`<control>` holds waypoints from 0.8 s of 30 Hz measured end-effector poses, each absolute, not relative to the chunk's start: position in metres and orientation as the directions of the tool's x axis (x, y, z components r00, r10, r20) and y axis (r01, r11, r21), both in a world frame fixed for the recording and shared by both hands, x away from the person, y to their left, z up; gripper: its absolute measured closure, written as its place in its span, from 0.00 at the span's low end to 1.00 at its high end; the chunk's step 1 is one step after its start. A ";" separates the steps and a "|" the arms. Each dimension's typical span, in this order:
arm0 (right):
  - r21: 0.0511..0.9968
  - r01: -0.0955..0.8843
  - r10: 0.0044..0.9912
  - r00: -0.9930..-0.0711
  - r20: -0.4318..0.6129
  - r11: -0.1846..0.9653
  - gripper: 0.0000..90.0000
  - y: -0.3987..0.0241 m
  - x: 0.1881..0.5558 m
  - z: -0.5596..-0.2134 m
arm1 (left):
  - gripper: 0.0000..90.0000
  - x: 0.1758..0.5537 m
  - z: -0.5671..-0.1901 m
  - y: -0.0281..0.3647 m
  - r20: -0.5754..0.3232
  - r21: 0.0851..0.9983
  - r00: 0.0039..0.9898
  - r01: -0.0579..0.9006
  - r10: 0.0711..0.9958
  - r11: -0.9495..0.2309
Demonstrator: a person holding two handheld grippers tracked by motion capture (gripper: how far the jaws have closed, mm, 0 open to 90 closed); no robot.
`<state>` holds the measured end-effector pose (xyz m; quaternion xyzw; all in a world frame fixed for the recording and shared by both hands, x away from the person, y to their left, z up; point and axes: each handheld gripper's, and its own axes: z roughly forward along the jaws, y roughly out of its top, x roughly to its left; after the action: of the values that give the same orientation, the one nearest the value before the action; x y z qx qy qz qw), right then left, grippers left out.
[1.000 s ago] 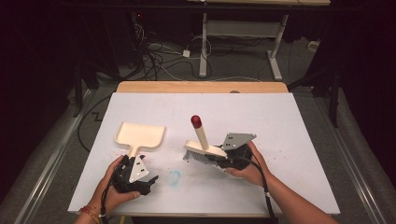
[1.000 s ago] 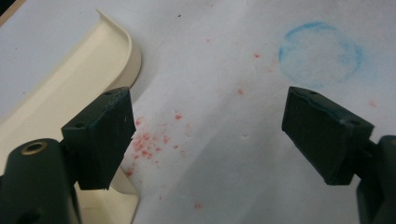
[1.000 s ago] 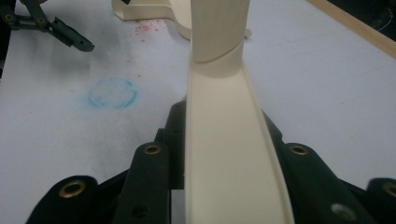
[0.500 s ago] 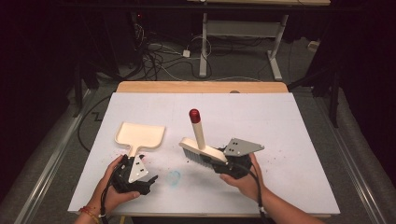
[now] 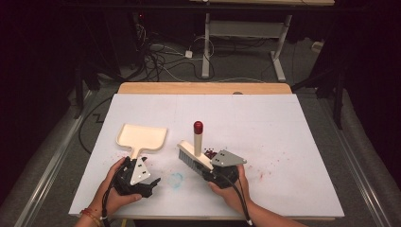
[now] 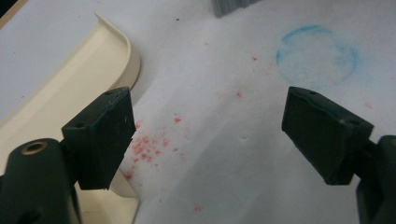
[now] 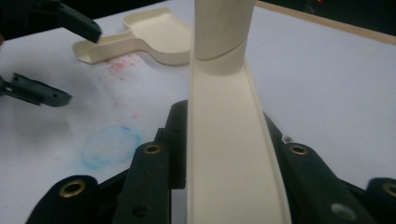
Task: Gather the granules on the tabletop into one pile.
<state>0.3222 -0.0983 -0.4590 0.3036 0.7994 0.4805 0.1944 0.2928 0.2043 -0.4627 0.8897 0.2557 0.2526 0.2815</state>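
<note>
The right gripper (image 5: 208, 165) has its fingers clenched on the flat back of a cream brush (image 5: 194, 156), so the grey bristles point down to the desk (image 5: 283, 142) and the handle with its red tip stands up. Held like this, the brush can probably push the small dark red crumbs (image 5: 210, 153) which lie just beside it, on its far side. In the right gripper view the back of the brush (image 7: 229, 154) runs straight between the two black fingers, which looks like a firm hold.

The left gripper (image 5: 150, 181) is released; its fingers (image 6: 100, 135) stand wide apart over the white surface and hold nothing. It waits just beside the handle of the cream dustpan (image 5: 141, 137), which lies flat on the left part of the desk with its open edge toward the far side. I think this gripper is there to take the dustpan.

Pale red stains (image 6: 144, 147) and a blue ring mark (image 6: 317, 53) are on the surface between the two grippers.
</note>
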 end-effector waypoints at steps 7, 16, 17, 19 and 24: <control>0.866 0.343 0.692 -0.722 -0.005 0.363 0.75 -0.125 0.319 -0.453 | 0.19 0.293 -0.463 0.202 0.307 0.630 0.745 0.307 0.592 -0.713; 0.885 0.292 0.669 -0.743 -0.029 0.363 0.75 -0.148 0.316 -0.436 | 0.19 0.292 -0.463 0.201 0.311 0.627 0.747 0.303 0.587 -0.718; 0.889 0.282 0.662 -0.749 -0.031 0.360 0.75 -0.151 0.317 -0.433 | 0.19 0.292 -0.463 0.201 0.310 0.628 0.747 0.304 0.588 -0.717; 0.899 0.262 0.655 -0.755 -0.036 0.350 0.75 -0.156 0.317 -0.426 | 0.19 0.292 -0.463 0.201 0.314 0.620 0.749 0.304 0.584 -0.723; 0.897 0.211 0.596 -0.800 -0.070 0.389 0.75 -0.177 0.314 -0.415 | 0.19 0.292 -0.463 0.202 0.309 0.622 0.749 0.308 0.586 -0.720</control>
<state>0.3140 -0.1774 -0.4152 0.2489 0.8104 0.4934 0.1948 0.2918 0.2023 -0.4632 0.8929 0.2504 0.2509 0.2778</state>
